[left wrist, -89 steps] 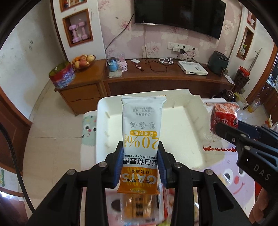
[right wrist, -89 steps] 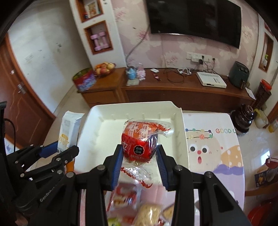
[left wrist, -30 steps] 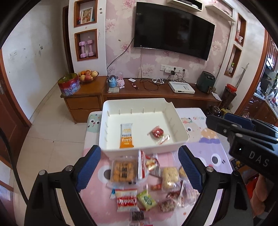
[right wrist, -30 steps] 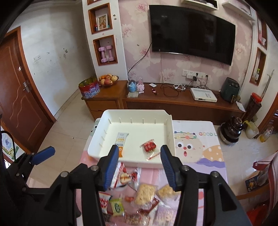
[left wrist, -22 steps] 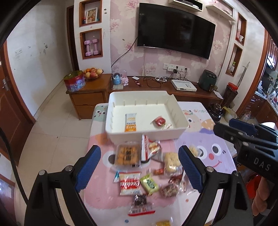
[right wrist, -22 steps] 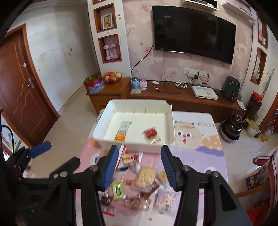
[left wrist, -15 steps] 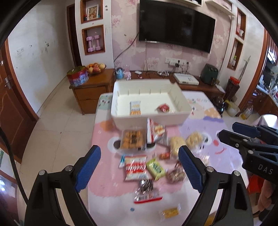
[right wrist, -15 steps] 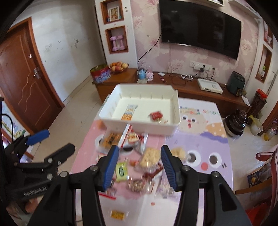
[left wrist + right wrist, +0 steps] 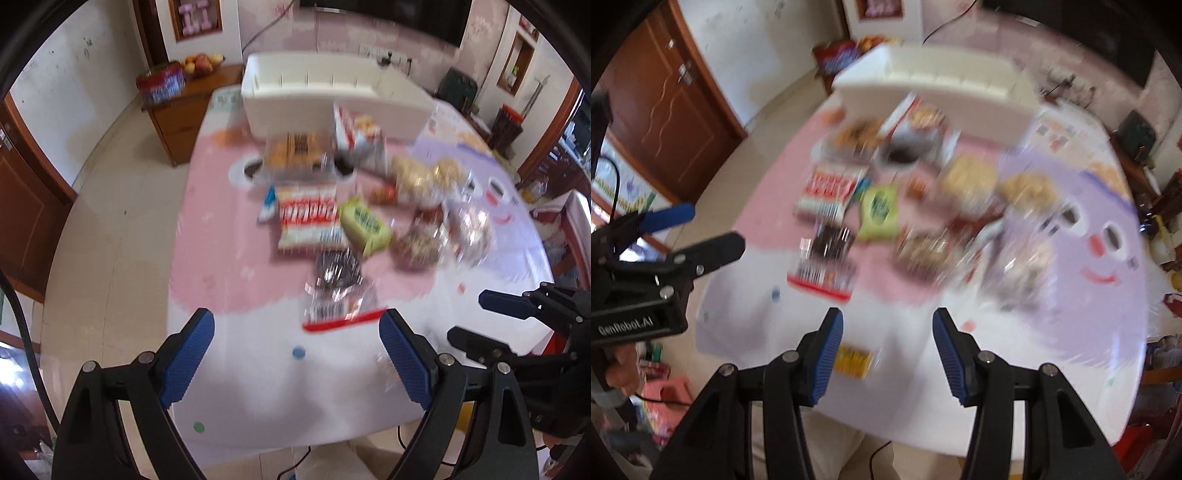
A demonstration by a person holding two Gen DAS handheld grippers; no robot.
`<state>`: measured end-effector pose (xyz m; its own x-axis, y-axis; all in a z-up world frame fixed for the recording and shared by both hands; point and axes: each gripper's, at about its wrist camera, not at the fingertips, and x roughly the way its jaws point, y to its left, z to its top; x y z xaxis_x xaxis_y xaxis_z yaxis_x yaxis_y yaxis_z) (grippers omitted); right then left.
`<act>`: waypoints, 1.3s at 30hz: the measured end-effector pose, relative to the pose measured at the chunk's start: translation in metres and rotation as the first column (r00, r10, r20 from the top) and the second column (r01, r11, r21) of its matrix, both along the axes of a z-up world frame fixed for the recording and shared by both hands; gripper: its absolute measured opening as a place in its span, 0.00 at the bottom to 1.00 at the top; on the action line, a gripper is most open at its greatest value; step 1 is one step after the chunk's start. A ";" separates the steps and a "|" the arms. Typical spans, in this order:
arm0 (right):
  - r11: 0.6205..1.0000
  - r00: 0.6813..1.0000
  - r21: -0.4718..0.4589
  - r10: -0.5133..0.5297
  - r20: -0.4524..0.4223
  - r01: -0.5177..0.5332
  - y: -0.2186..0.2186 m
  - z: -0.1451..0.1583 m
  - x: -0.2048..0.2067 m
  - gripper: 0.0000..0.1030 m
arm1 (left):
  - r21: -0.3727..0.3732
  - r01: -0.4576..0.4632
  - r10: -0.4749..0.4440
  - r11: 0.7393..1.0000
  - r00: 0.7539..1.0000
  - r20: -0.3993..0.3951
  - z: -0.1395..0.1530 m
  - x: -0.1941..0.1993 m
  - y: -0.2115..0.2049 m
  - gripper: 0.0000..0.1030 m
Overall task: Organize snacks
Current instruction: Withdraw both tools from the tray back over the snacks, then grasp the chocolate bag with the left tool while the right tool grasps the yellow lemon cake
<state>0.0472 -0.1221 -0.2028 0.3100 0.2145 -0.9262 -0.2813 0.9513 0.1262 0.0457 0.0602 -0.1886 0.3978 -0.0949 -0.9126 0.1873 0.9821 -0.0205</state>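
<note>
A blurred heap of packaged snacks [image 9: 354,206] was seen spread across the middle of the pink and lilac cartoon-printed worktop [image 9: 221,236], among them a red and white crinkled bag [image 9: 308,219] lying just beside a lime-green packet [image 9: 364,225]. A small yellow wrapped bar [image 9: 853,361] lay apart at the near edge. Behind the heap, at the far end, a white rectangular plastic bin [image 9: 332,96] was stood. The left gripper [image 9: 297,360] was held above the near edge, fingers spread wide, nothing gripped. The right gripper [image 9: 888,354] was likewise parted and empty.
</note>
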 end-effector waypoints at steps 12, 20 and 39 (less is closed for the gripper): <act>0.875 0.880 -0.133 0.474 0.036 -0.466 0.042 -0.045 -0.033 0.50 | -0.011 -0.062 0.061 0.998 0.992 -0.107 -0.042 -0.006 0.020 0.88; 0.835 0.843 -0.143 0.538 0.011 -0.531 0.054 -0.063 -0.032 0.45 | -0.028 -0.079 0.076 0.996 0.991 -0.107 -0.046 0.003 0.019 0.88; 0.999 0.999 0.020 0.048 -0.020 -0.047 -0.023 -0.064 -0.006 0.26 | -0.095 -0.119 0.101 0.988 0.979 -0.177 -0.084 0.067 -0.029 0.88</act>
